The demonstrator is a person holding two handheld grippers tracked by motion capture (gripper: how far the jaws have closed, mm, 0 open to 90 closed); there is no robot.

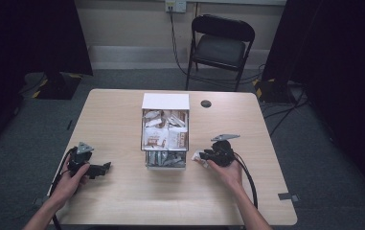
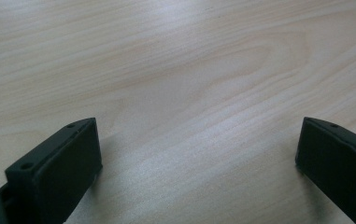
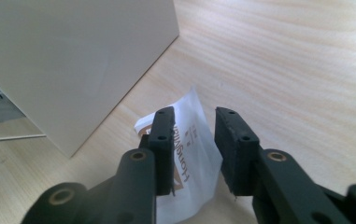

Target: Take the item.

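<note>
Right gripper (image 3: 194, 140): fingers (image 3: 162, 135) parted by a narrow gap, one on each side of a white sachet (image 3: 192, 158) with brown print that lies flat on the desk (image 3: 297, 70); whether they touch it cannot be told. The sachet reaches beyond the fingertips and back under them. Just beyond and to the left of these fingers, in the right gripper view, stands the plain white side of a box (image 3: 73, 56). In the high view the same gripper (image 1: 204, 154), held in the right hand (image 1: 228, 170), points at the sachet (image 1: 198, 155) just beside the box (image 1: 165, 132), which is open-topped and packed with similar sachets.

Left gripper (image 2: 199, 158): fingers (image 2: 59, 168) spread wide, with bare wood-grain desk between and beyond them. In the high view this gripper (image 1: 104, 166), held in the left hand (image 1: 70, 182), rests on the desk well apart from the box.

Beyond the desk: a black folding chair (image 1: 221, 48) on grey carpet.
</note>
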